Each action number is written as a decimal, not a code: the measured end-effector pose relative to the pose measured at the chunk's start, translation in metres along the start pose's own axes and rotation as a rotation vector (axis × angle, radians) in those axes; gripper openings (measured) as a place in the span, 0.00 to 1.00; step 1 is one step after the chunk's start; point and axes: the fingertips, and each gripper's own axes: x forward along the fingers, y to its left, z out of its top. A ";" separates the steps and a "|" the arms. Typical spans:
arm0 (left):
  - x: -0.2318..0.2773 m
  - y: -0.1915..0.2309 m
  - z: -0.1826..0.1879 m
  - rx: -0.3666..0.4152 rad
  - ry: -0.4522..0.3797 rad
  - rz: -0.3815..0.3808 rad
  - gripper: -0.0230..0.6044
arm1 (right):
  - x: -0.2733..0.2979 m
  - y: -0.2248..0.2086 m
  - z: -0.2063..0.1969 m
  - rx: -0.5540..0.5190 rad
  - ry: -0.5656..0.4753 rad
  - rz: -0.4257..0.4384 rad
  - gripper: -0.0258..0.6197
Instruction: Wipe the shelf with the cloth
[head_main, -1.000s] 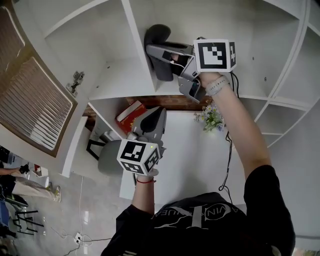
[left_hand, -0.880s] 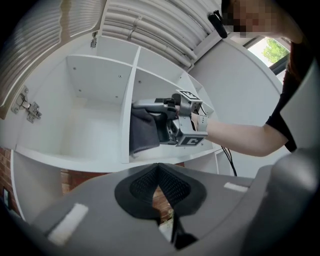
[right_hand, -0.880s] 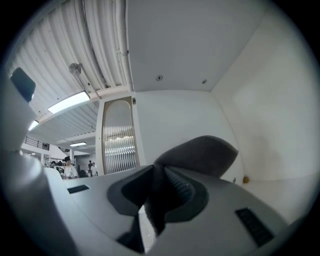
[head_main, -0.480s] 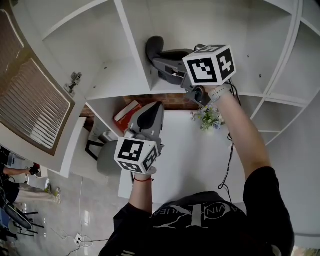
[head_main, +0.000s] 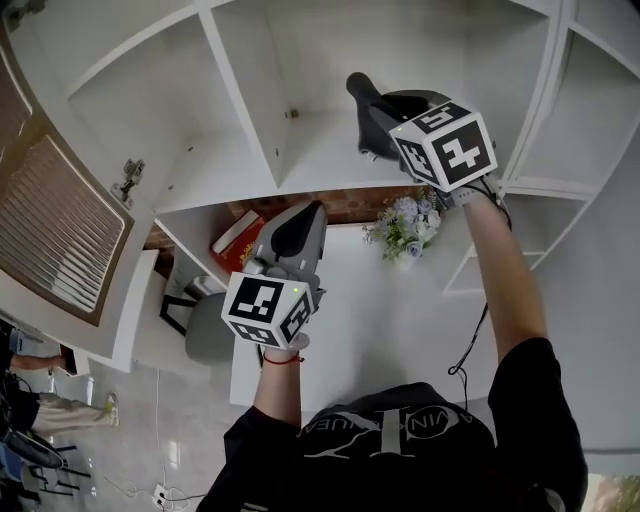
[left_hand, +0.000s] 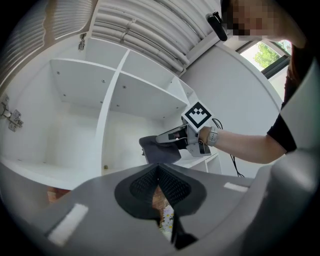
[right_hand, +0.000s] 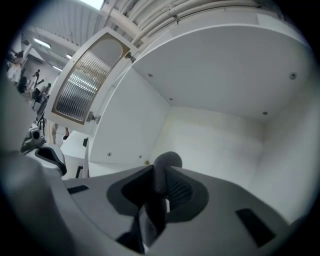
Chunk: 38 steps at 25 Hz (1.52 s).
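Observation:
A white shelf (head_main: 300, 165) with several open compartments fills the top of the head view. My right gripper (head_main: 377, 122) reaches into the middle compartment, shut on a dark grey cloth (head_main: 366, 98) that lies against the shelf board. In the right gripper view the cloth (right_hand: 166, 161) sticks up between the jaws of the right gripper (right_hand: 159, 176). My left gripper (head_main: 312, 208) hangs below the shelf's front edge, shut and empty. From the left gripper view, the left gripper (left_hand: 159, 172) points up at the right gripper (left_hand: 161, 141) and the cloth (left_hand: 159, 152).
A vertical divider (head_main: 245, 95) bounds the compartment on the left. An open cabinet door (head_main: 50, 230) with ribbed glass stands at far left. Below are a white table (head_main: 370, 310), a bunch of flowers (head_main: 405, 225), a red box (head_main: 232, 238) and a grey chair (head_main: 205, 330).
The right gripper has slid the cloth rightward along the shelf board, away from the divider. The left gripper has stayed where it was, still shut.

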 end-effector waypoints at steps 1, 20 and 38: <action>0.004 -0.004 0.002 0.001 0.004 -0.015 0.06 | -0.006 -0.007 -0.003 -0.003 0.008 -0.030 0.16; 0.055 -0.070 0.026 -0.039 -0.050 -0.243 0.06 | -0.089 -0.118 -0.073 -0.795 0.676 -0.661 0.16; 0.047 -0.050 0.038 -0.052 -0.075 -0.232 0.06 | -0.115 -0.178 0.038 -1.122 0.814 -0.817 0.16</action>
